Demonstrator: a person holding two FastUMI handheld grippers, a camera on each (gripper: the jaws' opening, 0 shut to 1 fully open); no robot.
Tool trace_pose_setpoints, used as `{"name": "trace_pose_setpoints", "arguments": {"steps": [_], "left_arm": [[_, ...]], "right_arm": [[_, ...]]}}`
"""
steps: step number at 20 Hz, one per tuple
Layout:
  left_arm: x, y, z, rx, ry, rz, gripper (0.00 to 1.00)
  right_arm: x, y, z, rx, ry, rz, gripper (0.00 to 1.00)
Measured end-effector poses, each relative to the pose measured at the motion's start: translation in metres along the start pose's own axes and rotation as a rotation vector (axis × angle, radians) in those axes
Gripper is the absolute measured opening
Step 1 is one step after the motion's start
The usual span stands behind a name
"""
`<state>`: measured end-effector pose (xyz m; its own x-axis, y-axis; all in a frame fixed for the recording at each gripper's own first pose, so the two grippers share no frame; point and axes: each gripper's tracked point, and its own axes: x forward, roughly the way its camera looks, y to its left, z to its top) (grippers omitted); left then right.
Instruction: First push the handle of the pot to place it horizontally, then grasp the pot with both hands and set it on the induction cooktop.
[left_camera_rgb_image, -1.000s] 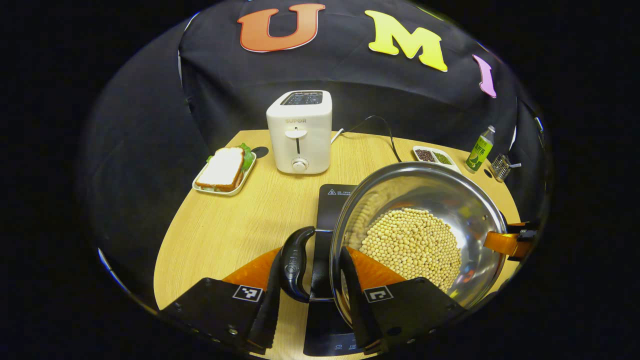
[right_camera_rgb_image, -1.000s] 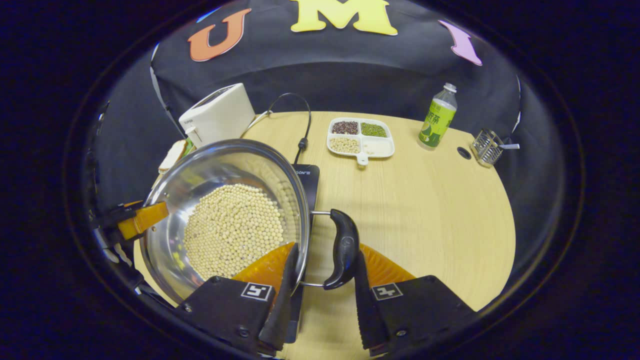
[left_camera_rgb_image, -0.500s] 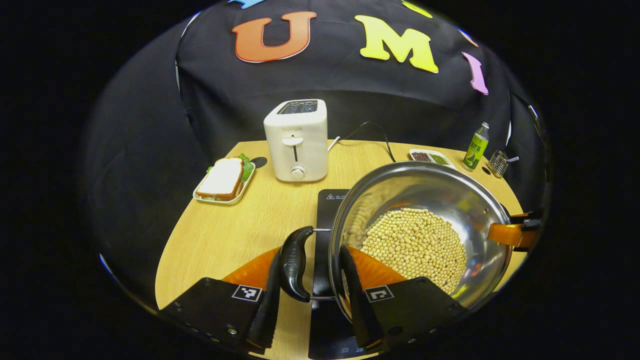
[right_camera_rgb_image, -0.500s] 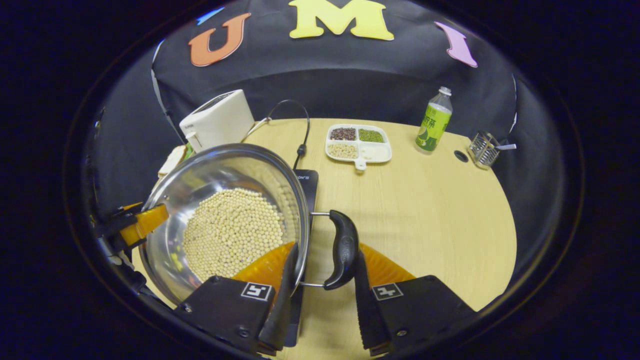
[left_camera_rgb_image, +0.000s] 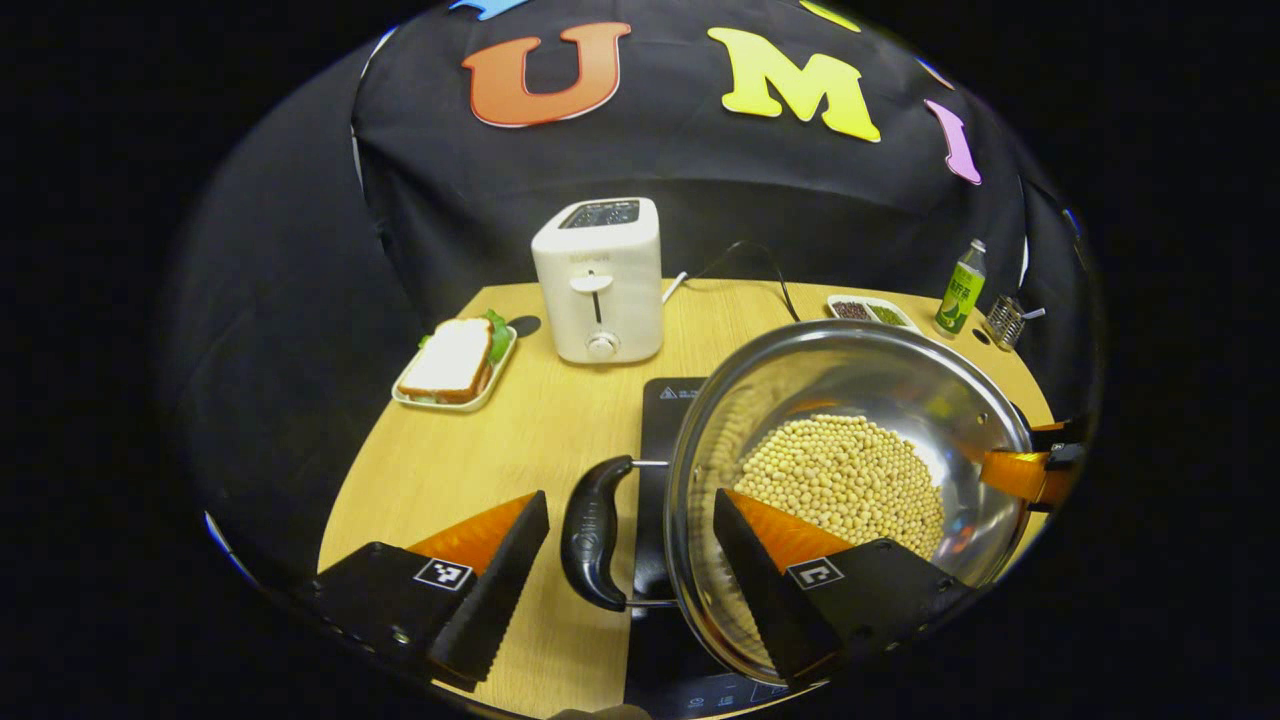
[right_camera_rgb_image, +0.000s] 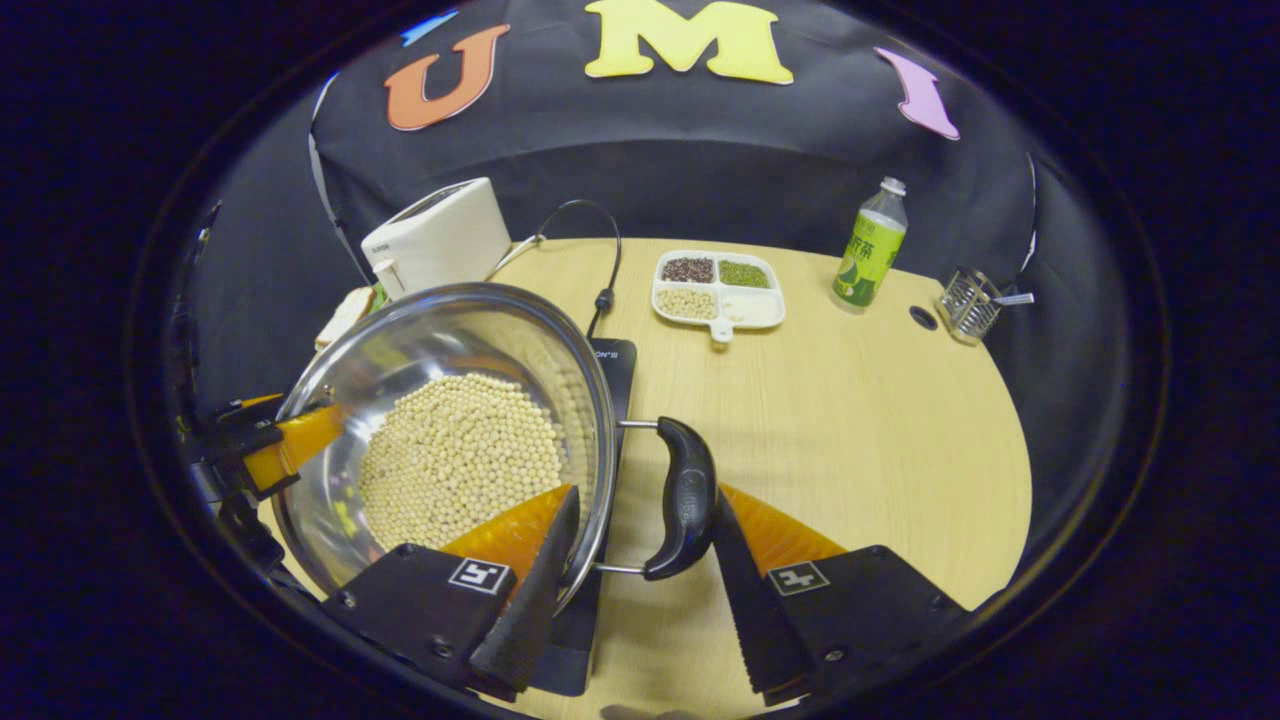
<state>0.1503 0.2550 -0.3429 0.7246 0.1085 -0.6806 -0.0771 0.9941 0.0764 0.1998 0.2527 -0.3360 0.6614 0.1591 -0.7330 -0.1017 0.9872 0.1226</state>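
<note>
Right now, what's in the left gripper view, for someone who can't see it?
A shiny pot of beans sits on a black cooktop. The left gripper has its jaws open around the pot's black handle.

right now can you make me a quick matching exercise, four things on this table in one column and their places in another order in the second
Things:
1. toaster
2. sandwich
3. green bottle
4. soybeans

Places:
A. inside the steel pot
B. between the divided dish and the wire basket
C. at the table's far edge, by the booth wall, beyond the cooktop
D. on a small tray left of the toaster in the left gripper view

Pairs: 1-C, 2-D, 3-B, 4-A
</note>
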Motion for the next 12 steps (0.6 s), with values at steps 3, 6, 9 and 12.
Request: {"name": "trace_pose_setpoints", "arguments": {"steps": [3, 6, 9, 12], "left_arm": [[-0.014, -0.002, 0.014, 0.009, -0.062, 0.001, 0.96], [-0.025, 0.000, 0.025, 0.021, -0.095, 0.021, 0.97], [-0.040, -0.006, 0.036, 0.020, -0.135, 0.010, 0.97], [-0.059, -0.011, 0.048, 0.030, -0.181, 0.009, 0.97]], "right_arm": [[-0.012, -0.008, 0.021, -0.064, -0.104, -0.018, 0.80], [-0.018, -0.008, 0.029, -0.087, -0.135, -0.013, 0.83], [-0.028, -0.010, 0.035, -0.089, -0.155, -0.013, 0.83], [-0.046, -0.009, 0.047, -0.101, -0.218, -0.002, 0.83]]}}
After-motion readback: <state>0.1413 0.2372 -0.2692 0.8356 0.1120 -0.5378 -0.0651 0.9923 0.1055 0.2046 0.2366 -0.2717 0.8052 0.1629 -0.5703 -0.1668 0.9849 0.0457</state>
